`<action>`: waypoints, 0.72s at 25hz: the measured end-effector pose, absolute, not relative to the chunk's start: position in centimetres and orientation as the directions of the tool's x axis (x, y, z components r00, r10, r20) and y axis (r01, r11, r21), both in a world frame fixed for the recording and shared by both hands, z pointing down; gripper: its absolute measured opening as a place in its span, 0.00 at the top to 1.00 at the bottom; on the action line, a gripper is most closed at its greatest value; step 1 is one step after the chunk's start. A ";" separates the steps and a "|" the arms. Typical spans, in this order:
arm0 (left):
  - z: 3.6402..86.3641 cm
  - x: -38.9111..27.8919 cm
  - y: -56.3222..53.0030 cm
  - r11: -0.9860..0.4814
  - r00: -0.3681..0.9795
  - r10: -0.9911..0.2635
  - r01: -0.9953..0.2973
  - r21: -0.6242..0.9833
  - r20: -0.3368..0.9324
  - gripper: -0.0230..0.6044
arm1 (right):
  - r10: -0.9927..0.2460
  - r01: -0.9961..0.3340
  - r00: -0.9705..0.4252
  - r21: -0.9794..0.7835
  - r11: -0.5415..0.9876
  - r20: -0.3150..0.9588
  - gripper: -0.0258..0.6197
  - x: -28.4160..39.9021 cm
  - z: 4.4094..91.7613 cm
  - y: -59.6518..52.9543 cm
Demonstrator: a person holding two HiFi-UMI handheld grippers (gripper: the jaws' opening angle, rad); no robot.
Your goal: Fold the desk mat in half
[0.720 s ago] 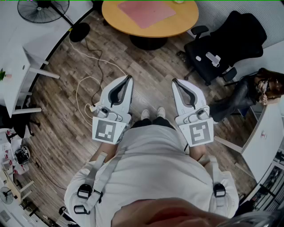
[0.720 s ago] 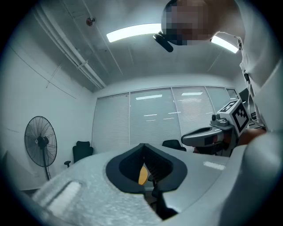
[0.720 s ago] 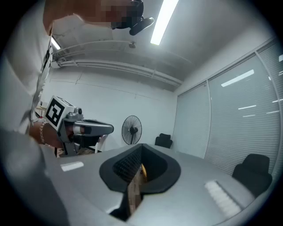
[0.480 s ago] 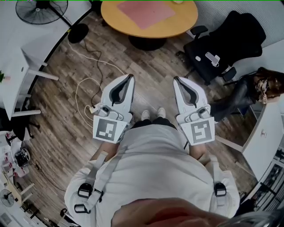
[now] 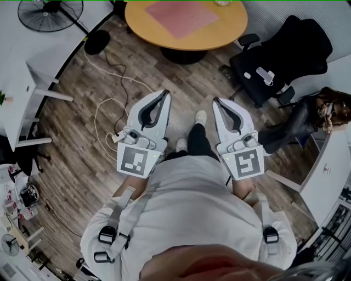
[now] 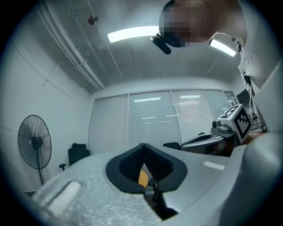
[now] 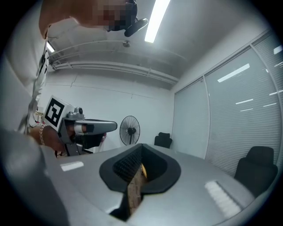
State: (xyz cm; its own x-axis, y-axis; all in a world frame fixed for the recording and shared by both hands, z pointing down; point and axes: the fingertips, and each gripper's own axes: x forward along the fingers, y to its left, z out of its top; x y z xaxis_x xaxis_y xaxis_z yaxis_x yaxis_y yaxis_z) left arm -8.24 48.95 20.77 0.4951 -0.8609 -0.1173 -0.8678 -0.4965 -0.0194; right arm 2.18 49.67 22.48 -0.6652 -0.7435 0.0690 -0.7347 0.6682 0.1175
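Observation:
A pink desk mat [image 5: 181, 17] lies flat on a round wooden table [image 5: 230, 30] at the top of the head view, well ahead of both grippers. My left gripper [image 5: 166, 93] and right gripper [image 5: 215, 101] are held level in front of the person's body, over the wood floor, pointing toward the table. Both are shut with nothing between the jaws. In the left gripper view the left gripper's [image 6: 143, 145] tips meet, with a sliver of the orange table [image 6: 142, 178] showing below them. The right gripper [image 7: 140, 145] looks the same in its own view.
A black office chair [image 5: 279, 52] stands right of the table. A floor fan [image 5: 49, 13] and a white cable [image 5: 104, 110] are at the left, by a white desk [image 5: 22, 82]. A seated person [image 5: 323, 110] and another white desk [image 5: 329, 170] are at the right.
The person has stepped one foot forward toward the table. The left gripper has shifted a little right and forward; the right gripper has barely moved. Both stay shut.

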 end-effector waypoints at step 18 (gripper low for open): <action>22.6 -4.1 35.3 -0.521 0.516 -0.850 -0.853 0.024 -0.101 0.96 | -0.745 -0.739 -0.662 0.099 0.667 0.079 0.95 6.1 24.5 35.8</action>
State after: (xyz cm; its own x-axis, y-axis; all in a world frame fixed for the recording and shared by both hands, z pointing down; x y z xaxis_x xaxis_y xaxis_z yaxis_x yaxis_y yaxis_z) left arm -4.13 35.29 22.65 0.5165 -0.8503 -0.1010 -0.8531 -0.5211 0.0245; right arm 6.11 35.84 24.47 -0.6620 -0.7453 0.0793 -0.7387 0.6667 0.0992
